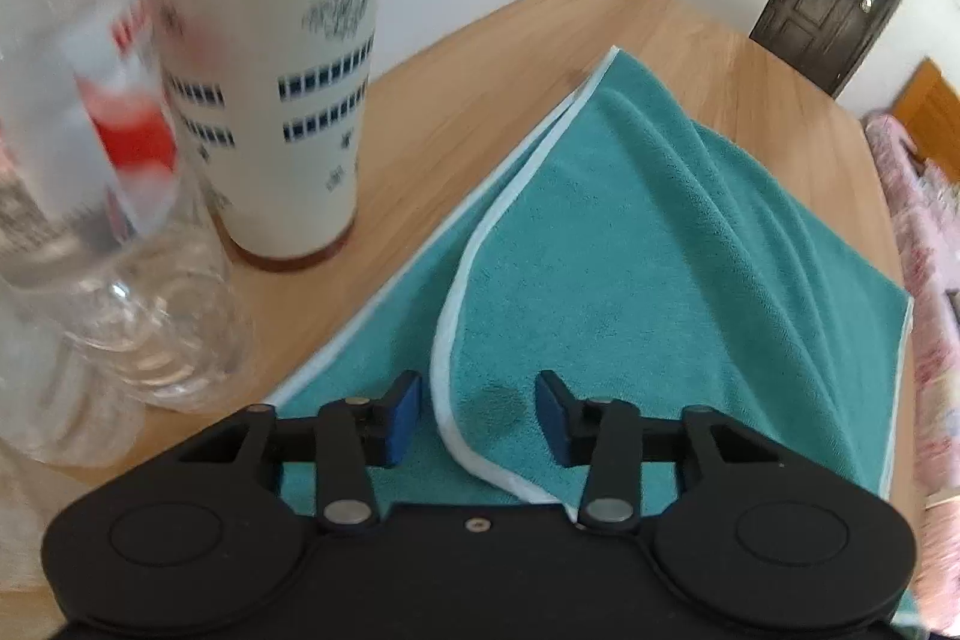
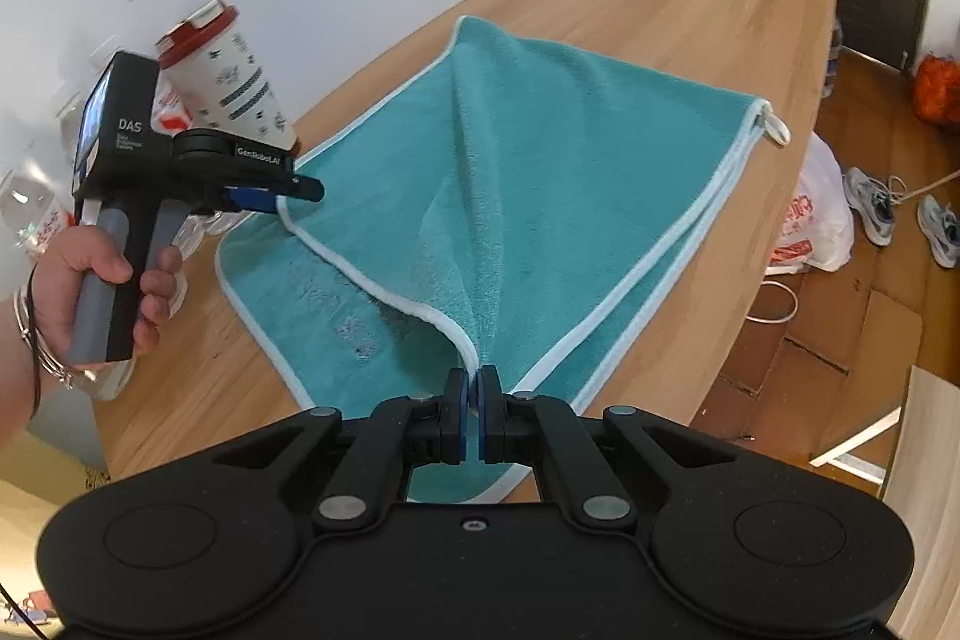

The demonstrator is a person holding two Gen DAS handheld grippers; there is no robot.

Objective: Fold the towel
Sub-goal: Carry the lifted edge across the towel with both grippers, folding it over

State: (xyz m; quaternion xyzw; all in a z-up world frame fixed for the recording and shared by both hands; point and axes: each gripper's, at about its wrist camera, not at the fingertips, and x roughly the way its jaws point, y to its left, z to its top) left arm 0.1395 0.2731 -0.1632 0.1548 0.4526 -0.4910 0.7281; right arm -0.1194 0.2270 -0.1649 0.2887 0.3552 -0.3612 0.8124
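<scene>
Teal towel (image 2: 570,172) lies on the wooden table (image 2: 690,16), long axis running away from both grippers, upper layer partly doubled over. Right gripper (image 2: 472,415) – jaws clamped on the white-trimmed corner, lifting it. Left gripper (image 1: 478,415) – jaws apart, straddling the trim edge beside the white cup (image 1: 270,58), gripping nothing.

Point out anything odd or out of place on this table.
The teal towel carries a dark, damp-looking spot near the corner between the left claw's open fingers. The folded-over layer lies ridged and askew, its edges not matching the layer beneath.
</scene>
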